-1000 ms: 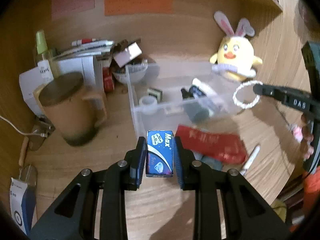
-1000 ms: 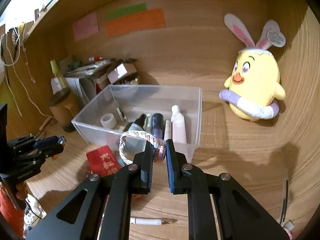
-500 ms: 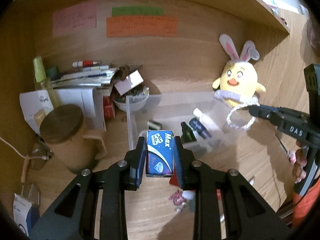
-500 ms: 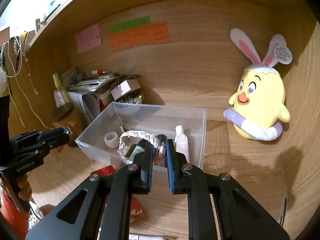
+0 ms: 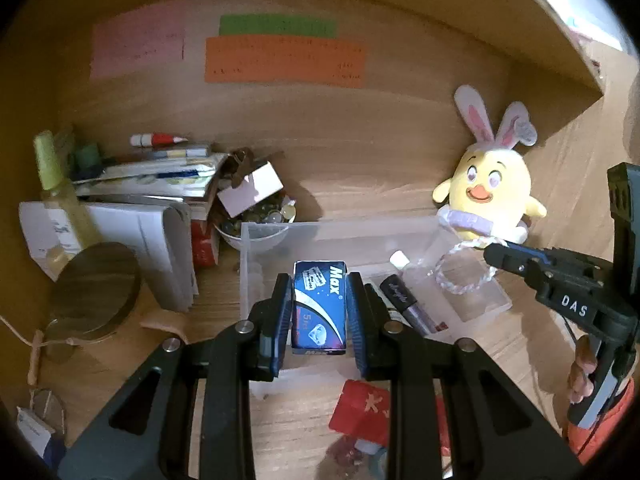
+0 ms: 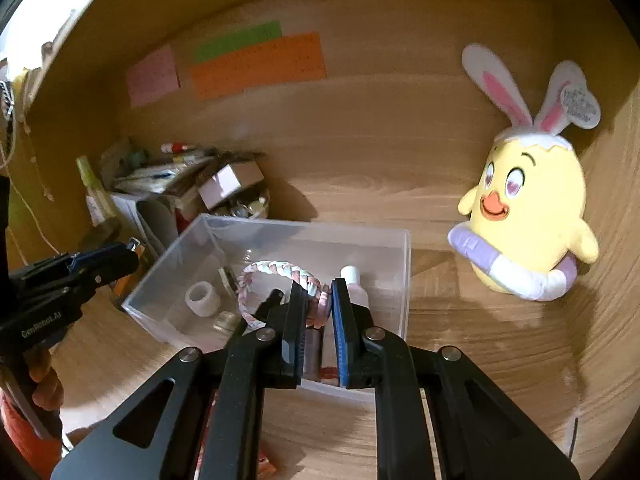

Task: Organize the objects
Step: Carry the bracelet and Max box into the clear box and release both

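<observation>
Now both hands are at the carrying step, each bringing one item over the clear plastic bin [image 6: 404, 276] on the counter [image 6: 480, 344]. The left gripper [image 5: 319, 312] has its jaws clamped on the sides of a blue "Max" box [image 5: 319, 308], which sits upright between the pads and, in the left wrist view, hangs over the bin's near left part. The right gripper [image 6: 318, 308] has its jaws pinched almost together on a braided pink-and-white loop [image 6: 276, 276]; the loop fans out toward 10 o'clock from the tips, and from the left wrist view it seems to dangle over the bin's right end.

Inside the bin there already lie a white tape roll [image 6: 203, 299], a pale bottle [image 6: 354, 284] and a dark tube [image 5: 404, 306]. A yellow plush chick [image 6: 524, 216] stands at about 2 o'clock of the bin, well apart from it, and a red packet [image 5: 362, 408] lies on the counter at the bin's 6 o'clock side.

The next move, I judge, is the drop: each gripper needs to sit clearly inside the rim, over a free patch of floor, before its jaws part. The loop is limp and may catch on a pad; the box should fall cleanly if released low.
</observation>
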### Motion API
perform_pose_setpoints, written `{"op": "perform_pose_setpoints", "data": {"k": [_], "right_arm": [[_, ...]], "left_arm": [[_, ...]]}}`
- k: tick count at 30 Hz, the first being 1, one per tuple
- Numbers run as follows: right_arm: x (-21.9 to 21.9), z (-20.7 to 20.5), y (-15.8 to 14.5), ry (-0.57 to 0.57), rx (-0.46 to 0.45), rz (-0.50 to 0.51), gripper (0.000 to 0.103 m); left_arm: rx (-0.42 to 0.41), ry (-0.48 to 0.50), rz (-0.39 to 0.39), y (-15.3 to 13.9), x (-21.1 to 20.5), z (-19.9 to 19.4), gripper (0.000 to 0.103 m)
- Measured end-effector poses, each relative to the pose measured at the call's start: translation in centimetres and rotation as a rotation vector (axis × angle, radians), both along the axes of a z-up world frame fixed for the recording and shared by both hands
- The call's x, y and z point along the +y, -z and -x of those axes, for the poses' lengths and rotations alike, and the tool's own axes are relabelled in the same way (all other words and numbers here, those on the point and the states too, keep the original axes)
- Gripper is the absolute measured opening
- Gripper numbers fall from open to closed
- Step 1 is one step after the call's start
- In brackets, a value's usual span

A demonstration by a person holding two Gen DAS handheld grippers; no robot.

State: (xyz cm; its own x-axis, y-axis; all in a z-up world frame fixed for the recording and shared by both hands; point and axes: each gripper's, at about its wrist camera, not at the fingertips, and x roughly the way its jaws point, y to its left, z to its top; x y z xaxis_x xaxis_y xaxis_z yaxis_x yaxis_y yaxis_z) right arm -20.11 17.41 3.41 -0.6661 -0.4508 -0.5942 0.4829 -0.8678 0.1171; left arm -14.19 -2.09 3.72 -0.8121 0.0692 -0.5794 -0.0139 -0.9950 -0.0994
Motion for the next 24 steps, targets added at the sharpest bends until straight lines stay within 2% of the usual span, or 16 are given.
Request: {"op": "perform_pose_setpoints", "data": {"k": [11, 24], "right_arm": [[-2.4, 2.2, 3.5, -0.022, -0.066, -0.084, 0.011], [-3.7, 2.5, 5.2, -0.006, -0.023, -0.184, 0.011]], "left_arm": [[-0.108, 0.010, 0.022, 3.6, 0.2, 3.8, 0.027], [-0.162, 0.021, 0.048, 5.4, 1.1, 5.1, 0.027]]}}
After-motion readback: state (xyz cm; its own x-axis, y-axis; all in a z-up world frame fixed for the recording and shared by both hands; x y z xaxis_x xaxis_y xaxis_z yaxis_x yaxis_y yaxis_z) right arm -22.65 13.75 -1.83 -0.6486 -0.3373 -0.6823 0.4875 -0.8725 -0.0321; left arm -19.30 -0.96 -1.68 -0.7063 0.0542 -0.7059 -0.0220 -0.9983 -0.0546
